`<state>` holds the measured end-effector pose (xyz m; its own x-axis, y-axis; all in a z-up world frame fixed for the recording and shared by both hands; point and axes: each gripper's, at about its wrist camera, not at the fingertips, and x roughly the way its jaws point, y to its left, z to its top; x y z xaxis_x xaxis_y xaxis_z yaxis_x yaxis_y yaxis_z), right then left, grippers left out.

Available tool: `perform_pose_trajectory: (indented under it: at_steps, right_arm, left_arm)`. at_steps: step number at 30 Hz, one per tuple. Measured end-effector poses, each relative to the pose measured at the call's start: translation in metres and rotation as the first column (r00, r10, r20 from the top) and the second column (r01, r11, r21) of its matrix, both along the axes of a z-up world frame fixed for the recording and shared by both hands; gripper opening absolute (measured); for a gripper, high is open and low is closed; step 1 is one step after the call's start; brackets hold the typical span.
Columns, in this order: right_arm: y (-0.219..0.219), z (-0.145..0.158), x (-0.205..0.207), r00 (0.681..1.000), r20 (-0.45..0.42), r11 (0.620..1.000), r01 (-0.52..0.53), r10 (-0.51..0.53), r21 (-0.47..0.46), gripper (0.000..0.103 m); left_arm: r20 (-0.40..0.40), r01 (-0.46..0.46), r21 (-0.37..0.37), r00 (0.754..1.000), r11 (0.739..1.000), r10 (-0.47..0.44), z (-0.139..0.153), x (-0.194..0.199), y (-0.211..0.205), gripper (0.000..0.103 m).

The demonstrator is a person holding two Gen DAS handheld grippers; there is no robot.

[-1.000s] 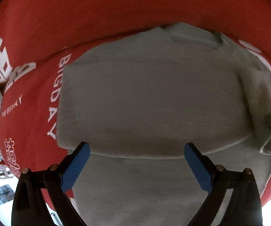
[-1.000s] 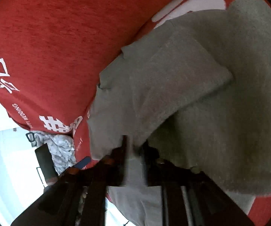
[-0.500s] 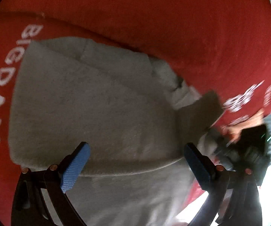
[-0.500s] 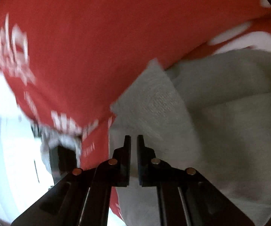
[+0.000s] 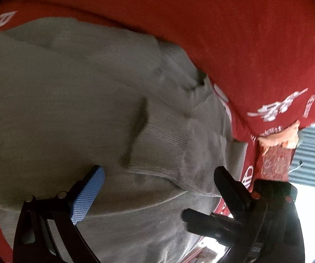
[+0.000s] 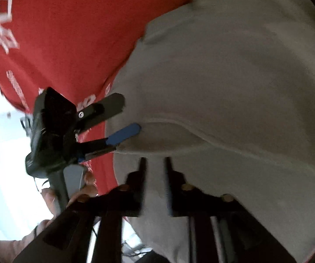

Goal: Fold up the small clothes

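1. Sweater [image 5: 74, 100], grey and partly folded, lies on a red cloth [image 5: 234, 32] with white print.
2. Left gripper [image 5: 157, 188] gapes wide over the folded hem, holding nothing.
3. Right gripper [image 6: 155, 171] has its jaws narrowly apart above the sweater [image 6: 234, 76]; no fabric shows between them.

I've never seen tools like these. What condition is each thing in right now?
Grey garment: partly folded, lying on the cloth.
Red cloth: spread out under the garment.
Left gripper: jaws wide open over the garment.
Right gripper: jaws slightly apart, holding nothing.
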<state>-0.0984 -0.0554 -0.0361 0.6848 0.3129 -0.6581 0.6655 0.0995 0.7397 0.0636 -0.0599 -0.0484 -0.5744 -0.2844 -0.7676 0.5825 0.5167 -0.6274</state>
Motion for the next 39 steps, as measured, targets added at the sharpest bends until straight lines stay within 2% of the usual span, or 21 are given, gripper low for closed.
perform_pose_trajectory:
  at_steps: [2,5,7,8,9,10,11,14,17,19,22,26,27,29,32,34,36,39]
  right_arm:
    - [0.0,0.001,-0.028,0.998,0.002,0.998,0.066,-0.066,0.023,0.049]
    - [-0.002,-0.002,-0.079,0.983,0.02,0.981,0.181,-0.183,0.073,0.049]
    - [-0.001,-0.007,-0.109,0.961,0.029,0.957,0.271,-0.275,0.103,0.049]
    - [-0.001,-0.009,-0.12,0.953,0.026,0.948,0.298,-0.302,0.109,0.049]
    - [0.0,-0.012,-0.13,0.941,0.027,0.936,0.331,-0.336,0.119,0.049]
    - [0.0,-0.015,-0.142,0.926,0.027,0.92,0.369,-0.376,0.13,0.049]
    - [0.001,-0.019,-0.152,0.912,0.028,0.905,0.403,-0.41,0.14,0.049]
    - [0.001,-0.026,-0.172,0.863,0.023,0.853,0.496,-0.505,0.162,0.055]
    - [-0.001,-0.03,-0.192,0.817,0.029,0.809,0.564,-0.576,0.167,0.056]
    - [-0.004,-0.033,-0.2,0.79,0.04,0.783,0.597,-0.611,0.175,0.056]
    - [-0.013,-0.034,-0.21,0.759,0.055,0.754,0.631,-0.649,0.182,0.056]
    - [-0.023,-0.035,-0.208,0.746,0.038,0.741,0.652,-0.665,0.16,0.056]
    - [-0.026,-0.034,-0.208,0.747,0.029,0.742,0.653,-0.664,0.149,0.043]
    - [-0.036,-0.024,-0.202,0.769,0.041,0.768,0.631,-0.638,0.107,0.007]
    - [-0.046,-0.004,-0.202,0.811,0.04,0.811,0.585,-0.584,-0.021,0.007]
    - [-0.052,-0.003,-0.208,0.841,-0.002,0.84,0.539,-0.54,-0.07,0.007]
    - [-0.055,-0.014,-0.213,0.87,-0.067,0.871,0.482,-0.488,-0.09,0.007]
    - [-0.055,-0.023,-0.214,0.889,-0.104,0.894,0.436,-0.445,-0.103,0.007]
  left_arm:
    - [0.016,0.025,0.013,1.0,1.0,-0.025,-0.001,-0.01,-0.008,0.101]
    - [0.032,0.045,0.017,0.998,0.999,-0.046,0.002,-0.023,-0.021,0.101]
    - [0.065,0.04,0.02,0.997,0.999,-0.042,0.006,-0.03,-0.027,0.1]
    - [0.111,0.032,0.027,0.993,0.999,-0.035,0.011,-0.031,-0.029,0.083]
    - [0.13,0.032,0.037,0.991,0.999,-0.037,0.013,-0.032,-0.031,0.043]
    - [0.128,0.033,0.053,0.991,0.998,-0.04,0.013,-0.033,-0.033,0.022]
    - [0.12,0.024,0.061,0.992,0.998,-0.032,0.013,-0.032,-0.034,0.007]
    - [0.151,-0.003,-0.022,0.989,1.0,0.006,0.039,-0.021,-0.031,0.007]
    - [0.198,-0.011,-0.083,0.98,0.996,0.027,0.064,-0.004,-0.02,0.007]
    - [0.22,-0.011,-0.071,0.975,0.997,0.026,0.065,0.006,-0.014,0.007]
    - [0.247,-0.008,0.005,0.969,1.0,0.007,0.044,0.022,0.002,0.007]
    - [0.251,-0.013,0.072,0.968,0.997,-0.006,0.018,0.025,0.018,0.007]
    - [0.249,-0.021,0.072,0.968,0.997,0.003,0.017,0.024,0.022,0.007]
    - [0.253,-0.036,0.056,0.967,0.998,0.02,0.021,0.024,0.026,0.007]
    - [0.264,-0.017,0.028,0.965,0.999,0.009,0.03,0.018,0.031,0.007]
    - [0.271,0.005,0.035,0.963,0.999,-0.014,0.028,0.011,0.033,0.007]
    - [0.287,0.022,0.057,0.957,0.998,-0.038,0.024,0.006,0.038,0.007]
    - [0.314,0.012,0.084,0.949,0.996,-0.038,0.023,0.006,0.051,0.007]
